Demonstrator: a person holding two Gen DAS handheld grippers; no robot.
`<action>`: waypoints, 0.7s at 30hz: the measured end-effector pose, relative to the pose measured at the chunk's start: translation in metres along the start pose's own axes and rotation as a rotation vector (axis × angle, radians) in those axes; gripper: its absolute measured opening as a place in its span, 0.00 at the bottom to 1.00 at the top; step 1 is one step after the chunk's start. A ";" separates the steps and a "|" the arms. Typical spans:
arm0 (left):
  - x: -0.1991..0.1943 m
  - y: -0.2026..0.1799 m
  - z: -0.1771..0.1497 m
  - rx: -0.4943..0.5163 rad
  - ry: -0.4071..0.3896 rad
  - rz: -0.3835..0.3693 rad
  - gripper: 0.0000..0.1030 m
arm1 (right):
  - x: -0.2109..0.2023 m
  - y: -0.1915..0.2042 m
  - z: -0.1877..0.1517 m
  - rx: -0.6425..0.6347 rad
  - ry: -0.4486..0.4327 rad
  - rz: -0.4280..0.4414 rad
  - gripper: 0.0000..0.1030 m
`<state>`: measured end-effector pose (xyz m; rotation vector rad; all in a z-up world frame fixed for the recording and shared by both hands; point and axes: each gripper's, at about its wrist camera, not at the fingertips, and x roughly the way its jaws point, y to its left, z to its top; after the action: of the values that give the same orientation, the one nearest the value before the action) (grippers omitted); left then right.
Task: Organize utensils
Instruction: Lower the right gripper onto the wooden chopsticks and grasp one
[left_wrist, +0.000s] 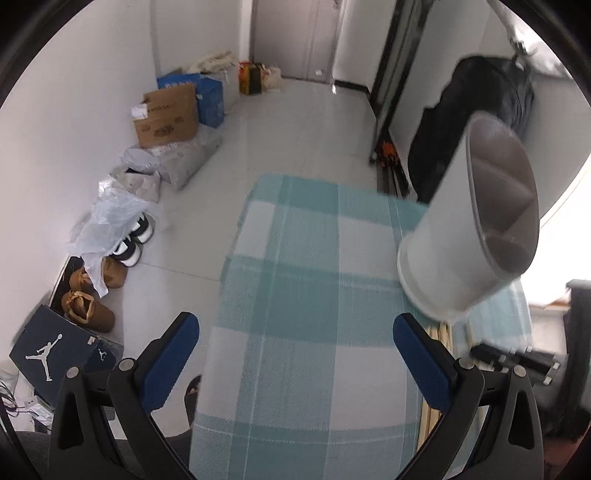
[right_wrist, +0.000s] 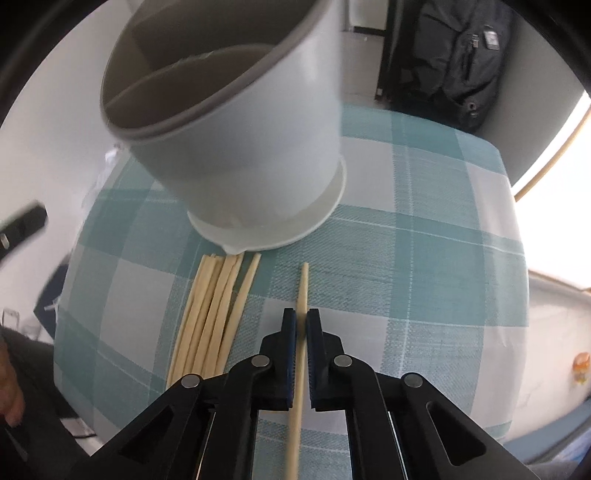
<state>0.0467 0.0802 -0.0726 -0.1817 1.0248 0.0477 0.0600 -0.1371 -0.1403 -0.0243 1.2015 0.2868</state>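
Right gripper (right_wrist: 301, 325): fingers clamped on one chopstick (right_wrist: 300, 354), its long axis pointing ahead toward the holder (right_wrist: 236, 122) standing on the surface (right_wrist: 443, 240). Left gripper (left_wrist: 295, 332): fingers apart, empty, farther off.

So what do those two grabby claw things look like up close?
Both look alike. The left gripper and the right gripper each have two black plastic arms with open triangle cut-outs, joined by round silver pins. The fingers wear flat blue pads on their inner faces. No cables, labels or sleeves show on either one.
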 end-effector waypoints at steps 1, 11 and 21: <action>0.004 -0.002 -0.003 0.010 0.026 -0.004 0.99 | 0.000 -0.004 0.001 0.020 -0.008 0.018 0.04; 0.021 -0.040 -0.030 0.145 0.203 -0.059 0.99 | -0.023 -0.061 -0.014 0.242 -0.098 0.202 0.02; 0.036 -0.056 -0.040 0.187 0.271 -0.019 0.99 | -0.050 -0.094 -0.021 0.358 -0.178 0.347 0.00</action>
<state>0.0385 0.0167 -0.1167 -0.0267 1.2903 -0.0923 0.0464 -0.2415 -0.1141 0.5157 1.0617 0.3649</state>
